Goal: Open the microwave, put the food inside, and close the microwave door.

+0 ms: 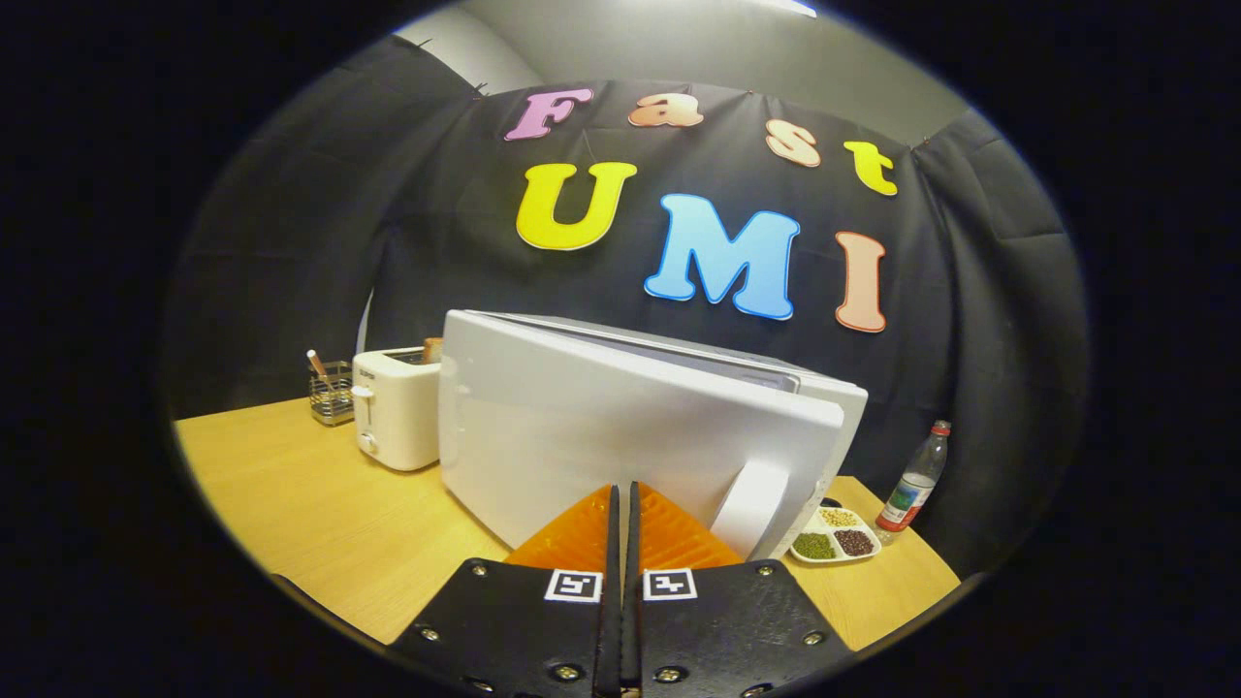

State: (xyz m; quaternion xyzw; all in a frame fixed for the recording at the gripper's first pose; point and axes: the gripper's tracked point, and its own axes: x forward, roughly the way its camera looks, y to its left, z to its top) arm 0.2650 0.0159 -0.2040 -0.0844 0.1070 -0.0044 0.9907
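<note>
A white microwave stands on the wooden table just ahead of me. Its white door is hinged on the left, has a curved handle on the right, and stands slightly ajar, with a narrow gap along its top right edge. My gripper is shut with nothing between its fingers. The fingertips sit against the lower middle of the door, left of the handle. The door hides the inside of the microwave.
A white toaster and a wire holder with utensils stand left of the microwave. To its right lie a divided dish of beans and a plastic bottle. Bare tabletop lies front left.
</note>
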